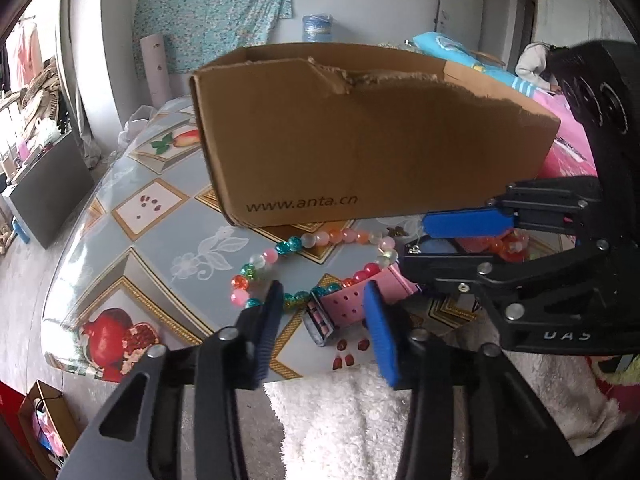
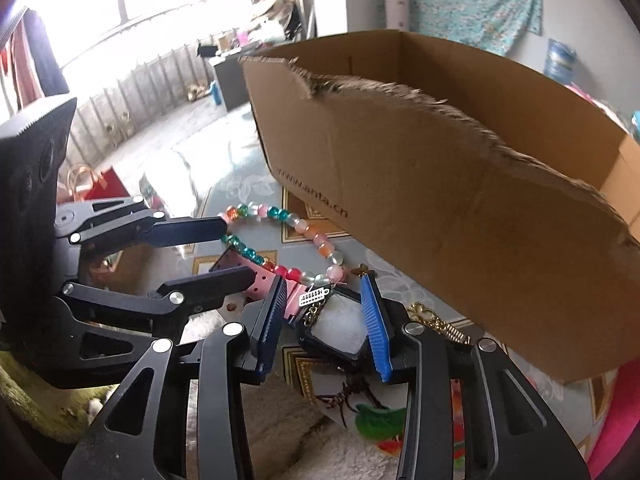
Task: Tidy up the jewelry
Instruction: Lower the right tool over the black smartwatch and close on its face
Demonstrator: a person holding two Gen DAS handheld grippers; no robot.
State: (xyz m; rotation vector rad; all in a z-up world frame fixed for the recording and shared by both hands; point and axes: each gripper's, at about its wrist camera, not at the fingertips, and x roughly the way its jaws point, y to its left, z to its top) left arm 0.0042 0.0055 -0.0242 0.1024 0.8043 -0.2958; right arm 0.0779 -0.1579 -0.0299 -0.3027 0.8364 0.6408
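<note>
A pink watch strap (image 1: 344,300) with its buckle (image 1: 318,322) lies on the patterned table, inside a loop of coloured beads (image 1: 320,238). My left gripper (image 1: 324,304) straddles the strap, open, with a gap showing beside the buckle. In the right wrist view the strap (image 2: 260,276) leads to the watch's black square face (image 2: 336,332). My right gripper (image 2: 326,312) is closed on that face, one pad against its corner and the other against the strap lug. A small silver charm (image 2: 316,296) rests on the watch. The bead loop (image 2: 280,216) runs past both grippers.
A torn-edged cardboard box (image 1: 360,140) stands open-topped just behind the jewelry. Gold jewelry (image 2: 440,324) lies by the box's near wall, and red beads (image 1: 504,246) sit beyond the right gripper. White fluffy cloth (image 1: 340,420) covers the front. The table edge (image 1: 64,280) curves at the left.
</note>
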